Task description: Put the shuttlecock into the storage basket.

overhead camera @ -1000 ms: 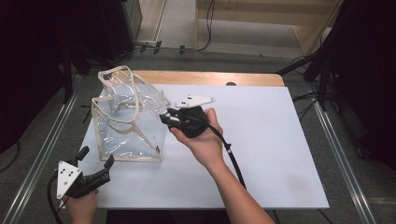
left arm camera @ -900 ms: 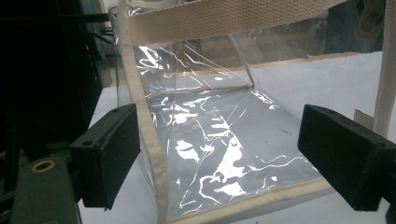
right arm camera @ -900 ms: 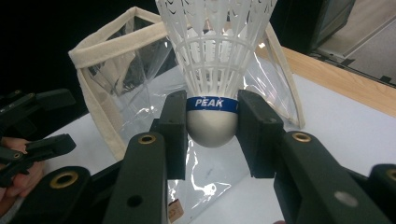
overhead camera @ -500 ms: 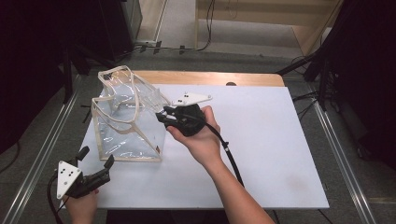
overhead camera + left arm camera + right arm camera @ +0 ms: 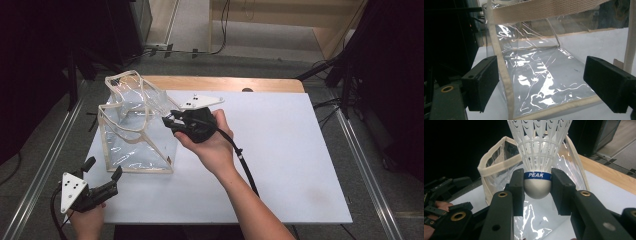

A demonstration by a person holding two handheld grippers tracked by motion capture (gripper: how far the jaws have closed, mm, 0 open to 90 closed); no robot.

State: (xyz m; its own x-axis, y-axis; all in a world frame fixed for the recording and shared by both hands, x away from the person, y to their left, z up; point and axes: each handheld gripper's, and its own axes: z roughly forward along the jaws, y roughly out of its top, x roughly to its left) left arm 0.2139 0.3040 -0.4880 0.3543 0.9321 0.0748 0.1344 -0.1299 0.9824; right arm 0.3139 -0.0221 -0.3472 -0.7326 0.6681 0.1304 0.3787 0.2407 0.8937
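while the right hand-held gripper (image 5: pixel 537 188) clamps the shuttlecock (image 5: pixel 537 157) by its cork, the clear bag (image 5: pixel 499 167) sits just beyond.

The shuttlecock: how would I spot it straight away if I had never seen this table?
Start at the white table and find the clear plastic bag with beige trim standing at its left. Beside the bag's top, the right gripper pinches the shuttlecock by its rounded white cork. It is the one thing with a white feather-like skirt and a blue band reading PEAK.
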